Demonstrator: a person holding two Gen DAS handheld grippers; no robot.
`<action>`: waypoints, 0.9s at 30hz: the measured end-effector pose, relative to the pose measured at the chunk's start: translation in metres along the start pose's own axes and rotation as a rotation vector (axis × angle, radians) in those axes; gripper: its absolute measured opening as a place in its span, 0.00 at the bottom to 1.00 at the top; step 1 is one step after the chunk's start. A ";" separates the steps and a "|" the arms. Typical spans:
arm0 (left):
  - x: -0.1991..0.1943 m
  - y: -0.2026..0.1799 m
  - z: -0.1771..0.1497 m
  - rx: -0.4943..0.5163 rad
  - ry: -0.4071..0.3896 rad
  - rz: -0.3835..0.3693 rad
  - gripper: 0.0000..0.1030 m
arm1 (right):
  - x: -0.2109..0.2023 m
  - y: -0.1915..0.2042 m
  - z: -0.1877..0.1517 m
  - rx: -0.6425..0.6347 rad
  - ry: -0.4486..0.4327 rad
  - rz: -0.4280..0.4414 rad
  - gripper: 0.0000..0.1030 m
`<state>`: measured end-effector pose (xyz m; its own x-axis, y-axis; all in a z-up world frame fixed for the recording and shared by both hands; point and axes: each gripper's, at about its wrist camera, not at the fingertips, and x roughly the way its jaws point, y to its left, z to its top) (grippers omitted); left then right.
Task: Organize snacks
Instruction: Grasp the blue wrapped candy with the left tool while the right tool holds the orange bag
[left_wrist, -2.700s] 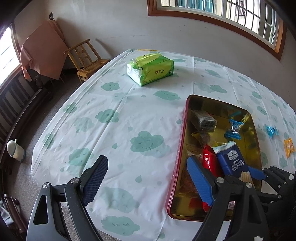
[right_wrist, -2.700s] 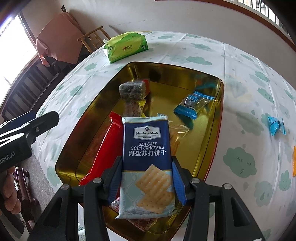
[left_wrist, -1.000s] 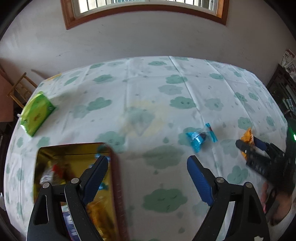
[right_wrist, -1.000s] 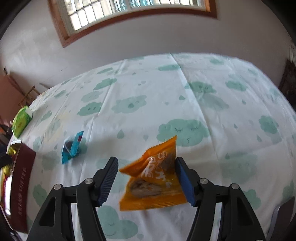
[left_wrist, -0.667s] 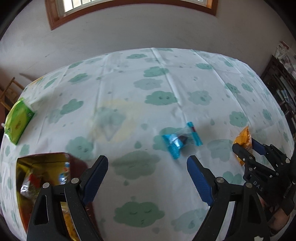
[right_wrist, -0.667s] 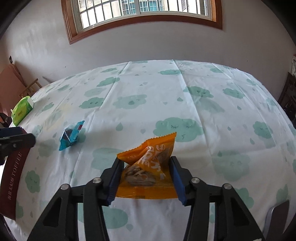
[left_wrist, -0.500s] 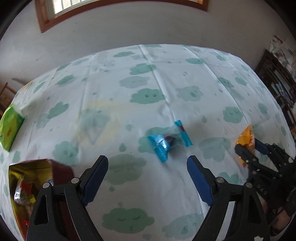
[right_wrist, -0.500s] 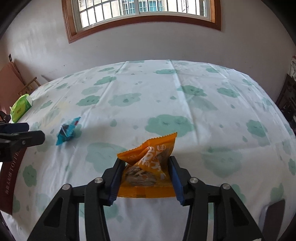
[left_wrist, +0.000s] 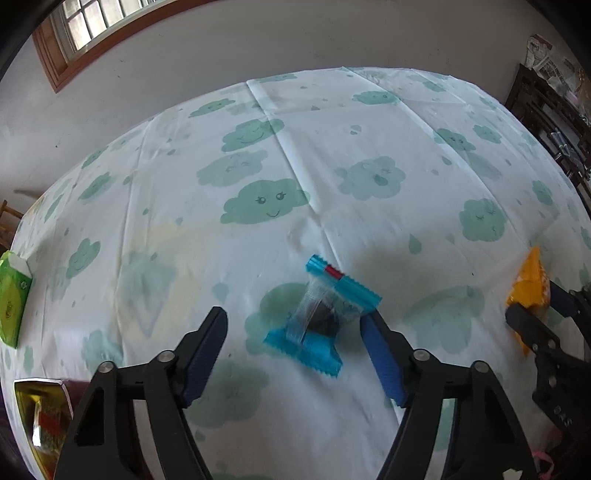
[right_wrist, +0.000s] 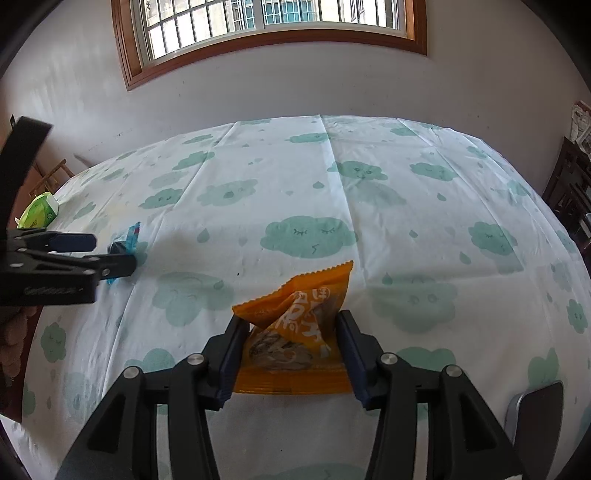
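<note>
A blue-and-clear wrapped candy (left_wrist: 321, 317) lies on the cloud-print tablecloth (left_wrist: 332, 155). My left gripper (left_wrist: 291, 317) straddles it and its jaws are closing; the right pad is near the wrapper's edge, the left pad stands well apart. From the right wrist view the left gripper (right_wrist: 110, 254) reaches in from the left over the candy (right_wrist: 127, 236). My right gripper (right_wrist: 291, 321) grips an orange snack packet (right_wrist: 295, 325) between both pads just above the cloth, its jaws easing open a little. The packet (left_wrist: 530, 280) and right gripper (left_wrist: 532, 306) show at the left view's right edge.
The gold snack tin (left_wrist: 40, 417) with a red rim peeks in at the lower left. A green tissue pack (left_wrist: 11, 299) lies at the table's far left edge. Dark wooden furniture (left_wrist: 546, 110) stands beyond the right edge. A grey object (right_wrist: 535, 413) sits at the near right.
My left gripper swung right and sank over the blue candy, its jaws narrowing; the tin slid to the frame's corner. My right jaws closed onto the orange packet and have barely moved since.
</note>
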<state>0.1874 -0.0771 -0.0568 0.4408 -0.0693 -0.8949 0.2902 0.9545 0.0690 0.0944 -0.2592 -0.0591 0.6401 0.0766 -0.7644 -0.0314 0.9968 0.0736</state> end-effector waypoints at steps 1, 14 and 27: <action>0.002 0.000 0.001 -0.003 0.006 -0.005 0.60 | 0.000 0.001 0.000 -0.003 0.001 -0.002 0.50; -0.017 0.004 -0.017 -0.068 0.036 -0.024 0.22 | 0.002 0.007 0.000 -0.033 0.008 -0.036 0.51; -0.090 0.016 -0.051 -0.123 -0.007 -0.032 0.22 | 0.003 0.012 0.000 -0.058 0.013 -0.065 0.51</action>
<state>0.1090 -0.0413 0.0028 0.4390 -0.1016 -0.8927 0.1977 0.9802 -0.0143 0.0958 -0.2467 -0.0601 0.6325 0.0112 -0.7745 -0.0346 0.9993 -0.0138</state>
